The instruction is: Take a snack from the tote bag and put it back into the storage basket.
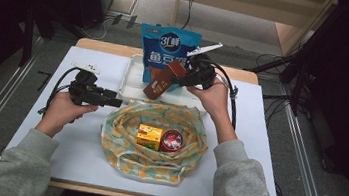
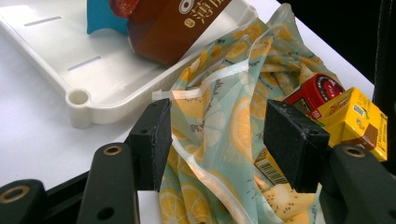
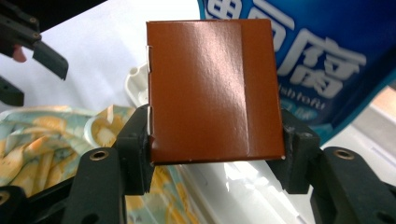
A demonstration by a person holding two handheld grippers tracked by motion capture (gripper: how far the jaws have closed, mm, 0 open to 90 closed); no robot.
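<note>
Right tool [image 1: 185, 76] pinches the brown box [image 1: 163, 80] at frame centre, above the tray [image 1: 132, 80]. Left tool [image 1: 112, 99] is spread at the bag [image 1: 120, 152] rim. Two items are bagged; the box and the blue pouch [image 1: 161, 43] likely remain.

overhead view, two close gripper views (shared bag [image 1: 153, 140])

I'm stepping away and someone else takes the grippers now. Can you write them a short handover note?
Right gripper: shut on the brown box, held above the white tray, in front of the blue pouch.
Left gripper: open, jaws either side of the lemon-print bag's rim, not pinching it.
Done: the yellow box and the red tin lie in the bag.
Left, most likely: bring the brown box over and into the bag; the pouch stands in the tray.
</note>
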